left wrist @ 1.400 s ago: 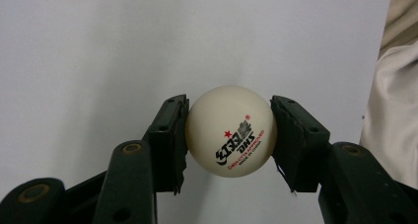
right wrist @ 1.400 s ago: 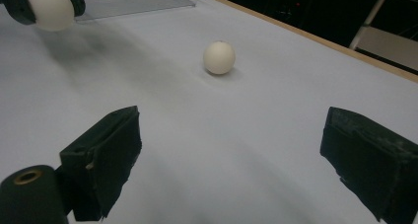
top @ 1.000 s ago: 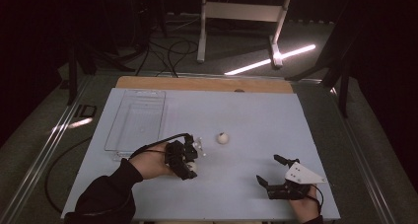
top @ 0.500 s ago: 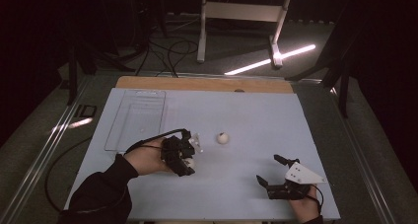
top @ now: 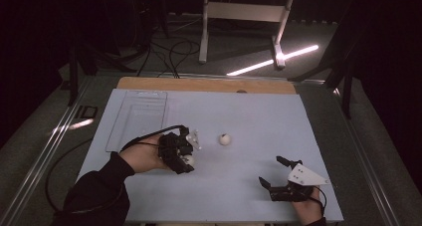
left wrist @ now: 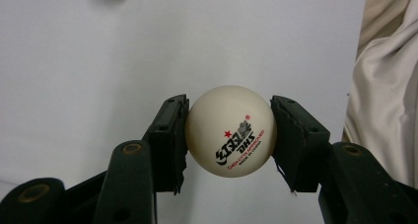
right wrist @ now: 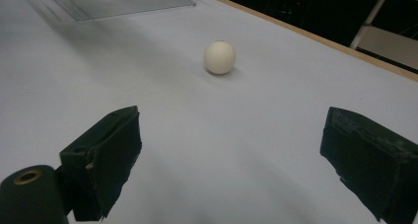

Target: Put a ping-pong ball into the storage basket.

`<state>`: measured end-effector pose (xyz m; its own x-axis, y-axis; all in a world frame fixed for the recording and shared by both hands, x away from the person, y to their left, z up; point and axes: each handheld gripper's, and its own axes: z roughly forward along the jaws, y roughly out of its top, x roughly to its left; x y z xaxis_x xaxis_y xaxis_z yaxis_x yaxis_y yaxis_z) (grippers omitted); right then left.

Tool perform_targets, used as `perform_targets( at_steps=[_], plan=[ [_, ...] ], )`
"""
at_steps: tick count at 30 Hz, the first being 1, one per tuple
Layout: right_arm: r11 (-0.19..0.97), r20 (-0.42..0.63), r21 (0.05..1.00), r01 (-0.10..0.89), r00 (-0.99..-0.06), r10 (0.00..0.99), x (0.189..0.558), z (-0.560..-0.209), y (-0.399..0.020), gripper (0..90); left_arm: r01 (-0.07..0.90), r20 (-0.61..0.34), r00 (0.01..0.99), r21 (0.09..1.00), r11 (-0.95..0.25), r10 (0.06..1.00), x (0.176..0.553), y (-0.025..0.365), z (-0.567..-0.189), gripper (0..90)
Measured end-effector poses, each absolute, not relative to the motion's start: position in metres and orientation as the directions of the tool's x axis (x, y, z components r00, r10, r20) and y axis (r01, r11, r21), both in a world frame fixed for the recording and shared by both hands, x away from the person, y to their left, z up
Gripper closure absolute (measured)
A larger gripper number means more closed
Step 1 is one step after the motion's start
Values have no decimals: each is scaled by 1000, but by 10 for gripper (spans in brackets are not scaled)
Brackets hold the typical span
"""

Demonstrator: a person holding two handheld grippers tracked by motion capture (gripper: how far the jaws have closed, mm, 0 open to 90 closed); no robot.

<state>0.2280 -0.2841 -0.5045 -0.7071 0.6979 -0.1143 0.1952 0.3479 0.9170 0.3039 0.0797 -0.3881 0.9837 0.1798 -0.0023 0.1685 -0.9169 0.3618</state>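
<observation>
Gleaming cream table-tennis ball point(left wrist: 230, 130), red star, black lettering

Table sheet point(top: 239, 116) at centre, high view. Clear tray point(top: 137, 119) lies on the sheet at about 10 o'clock, near its left edge. Left gripper point(top: 188, 154) sits at 7 o'clock, just below the tray's near end, with a ball point(left wrist: 230, 131) between its jaws, touching both pads, above the sheet. Second ball point(top: 225, 139) rests on the sheet at centre, to the right of the left gripper, apart from it. Right gripper point(top: 272, 172) at 5 o'clock, near the sheet's front edge, well apart from the second ball, which lies ahead of its jaws. Stand point(top: 244, 12) on the floor beyond the table at 12 o'clock.
</observation>
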Motion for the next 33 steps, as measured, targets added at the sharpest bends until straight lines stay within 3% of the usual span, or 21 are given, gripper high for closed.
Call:
perform_targets(
  at_steps=[33],
  plan=[
    [349,-116,917,193,-709,696,227,-504,-283,85,222,44,965,396,-891,259,318,110,-355,518]
  ],
)
